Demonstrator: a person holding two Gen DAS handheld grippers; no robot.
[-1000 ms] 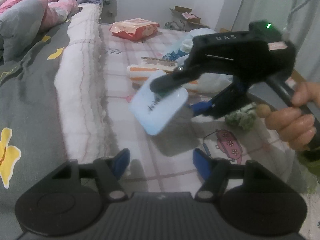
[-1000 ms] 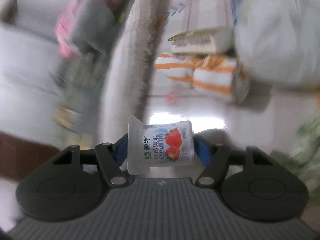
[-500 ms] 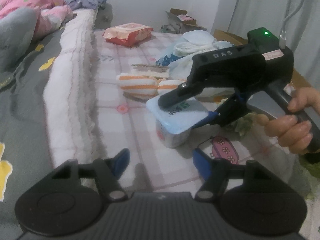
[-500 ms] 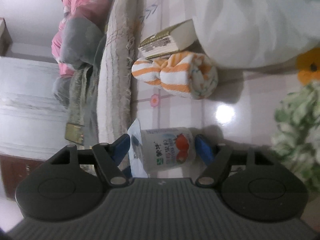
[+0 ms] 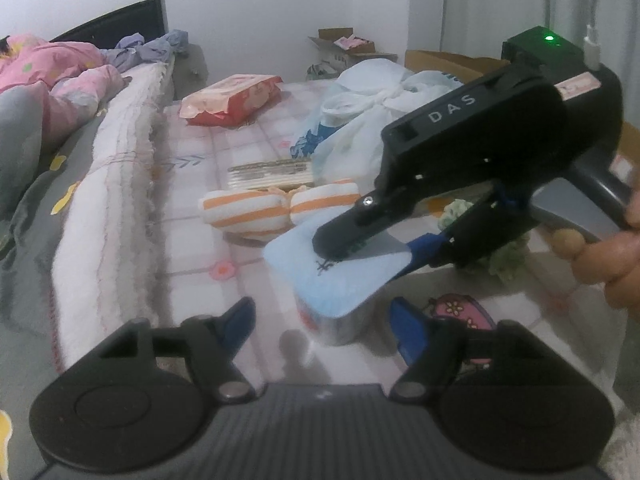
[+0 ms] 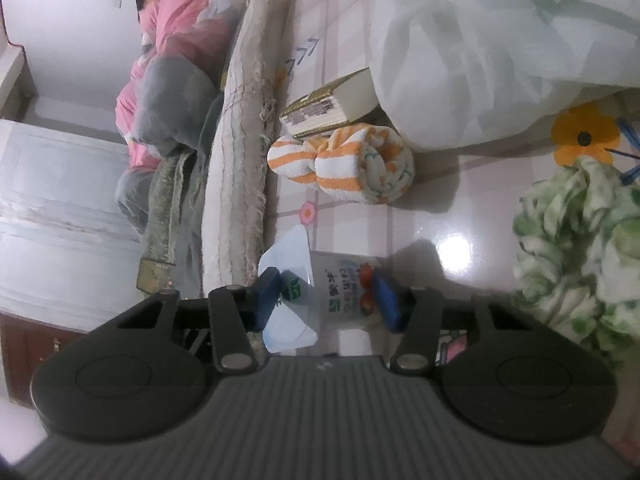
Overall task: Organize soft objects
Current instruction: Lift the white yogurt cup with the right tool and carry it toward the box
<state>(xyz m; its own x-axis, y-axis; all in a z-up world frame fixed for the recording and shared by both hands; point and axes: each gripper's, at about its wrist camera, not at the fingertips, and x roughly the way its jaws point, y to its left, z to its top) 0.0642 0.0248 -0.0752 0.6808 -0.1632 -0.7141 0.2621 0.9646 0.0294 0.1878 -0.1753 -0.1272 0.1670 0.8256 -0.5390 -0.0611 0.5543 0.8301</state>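
My right gripper is shut on a yogurt cup with a strawberry label and pale blue lid; the cup stands upright on the checked mat. In the left wrist view the cup sits between and just beyond my left gripper's open, empty fingers, with the right gripper clamped top and bottom on it. An orange-striped rolled towel lies behind the cup; it also shows in the right wrist view. A green-white cloth lies to the right.
A book and a white plastic bag lie behind the towel. A red wipes pack is farther back. A white fringed blanket and grey bedding run along the left. A cardboard box stands at the back right.
The right gripper has lowered the yogurt cup from the air onto the mat and turned it upright, close in front of the left gripper. The left gripper stayed open.
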